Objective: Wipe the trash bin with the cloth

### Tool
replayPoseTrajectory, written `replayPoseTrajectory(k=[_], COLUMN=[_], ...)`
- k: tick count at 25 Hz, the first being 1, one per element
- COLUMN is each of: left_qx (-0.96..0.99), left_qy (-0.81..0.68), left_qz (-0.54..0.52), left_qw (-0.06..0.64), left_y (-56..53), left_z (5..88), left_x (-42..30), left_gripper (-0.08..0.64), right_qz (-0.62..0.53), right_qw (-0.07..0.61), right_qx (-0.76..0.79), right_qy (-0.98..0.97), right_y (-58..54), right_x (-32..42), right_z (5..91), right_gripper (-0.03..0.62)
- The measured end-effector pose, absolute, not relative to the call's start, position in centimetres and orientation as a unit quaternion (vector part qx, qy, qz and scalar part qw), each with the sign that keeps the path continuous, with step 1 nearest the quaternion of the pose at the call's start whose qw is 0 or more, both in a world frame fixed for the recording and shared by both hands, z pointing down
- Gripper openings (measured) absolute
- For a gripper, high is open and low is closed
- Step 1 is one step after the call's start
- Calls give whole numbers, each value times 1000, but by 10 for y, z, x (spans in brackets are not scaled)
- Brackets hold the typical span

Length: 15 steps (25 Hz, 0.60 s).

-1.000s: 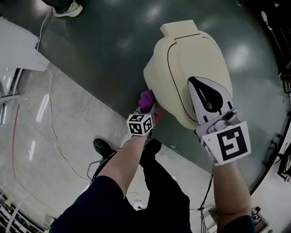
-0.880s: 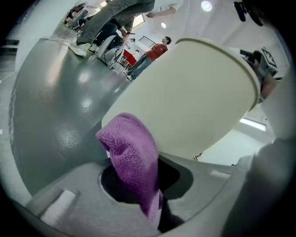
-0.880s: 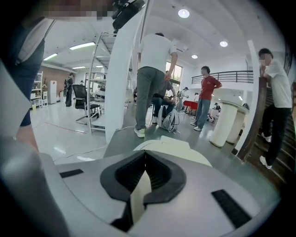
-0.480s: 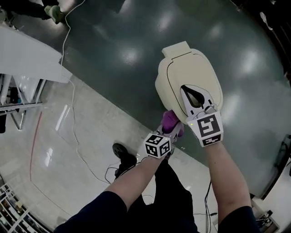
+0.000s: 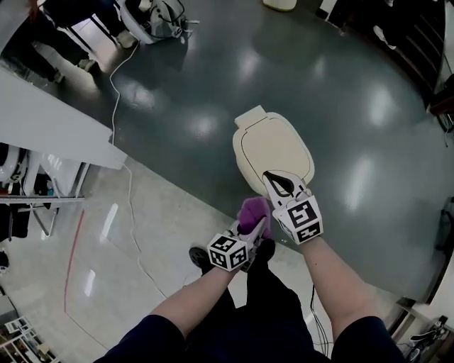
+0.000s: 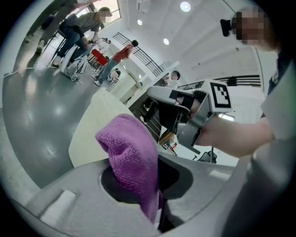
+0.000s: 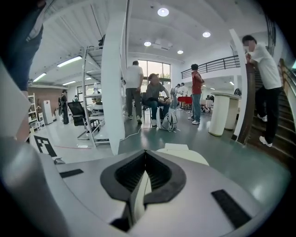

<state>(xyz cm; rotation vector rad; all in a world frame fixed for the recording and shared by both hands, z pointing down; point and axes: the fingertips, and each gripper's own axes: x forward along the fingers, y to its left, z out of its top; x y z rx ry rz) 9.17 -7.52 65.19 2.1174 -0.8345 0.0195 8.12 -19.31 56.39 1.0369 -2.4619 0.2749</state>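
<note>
The cream trash bin point(image 5: 273, 150) stands on the dark green floor with its lid down; it also shows in the left gripper view point(image 6: 95, 127) and the right gripper view point(image 7: 181, 150). My left gripper point(image 5: 254, 222) is shut on a purple cloth point(image 5: 252, 211), which bulges out between the jaws point(image 6: 132, 155), just off the bin's near left edge. My right gripper point(image 5: 274, 177) hovers over the near end of the lid, its jaws closed together with nothing between them point(image 7: 145, 155).
A white table point(image 5: 50, 113) stands at the left, with a cable point(image 5: 131, 213) trailing across the pale floor. Bags and people are at the top left point(image 5: 152, 18). A white column point(image 7: 113, 69) and a group of people point(image 7: 152, 99) lie beyond the bin.
The bin looks smaller and farther away. Both grippers have drawn back toward its near end; the left one still holds the cloth, which has left the bin's side.
</note>
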Motion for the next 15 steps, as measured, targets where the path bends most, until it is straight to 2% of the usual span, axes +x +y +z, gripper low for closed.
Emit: replayPoseTrajectory(k=[9,15], left_qx=[876,911], left_qy=[-314,-268], left_qz=[6,22], left_qw=[366,311], left_y=[-52,-31], left_z=[505,423], left_x=[61,45], left_gripper=[57,57], right_qz=[125,116], right_qw=[183,163], right_qx=[410,399], right_qy=[-885,-895], right_y=[-130,-95], right_x=[101,87], right_z=[458,404], right_gripper=[11,11])
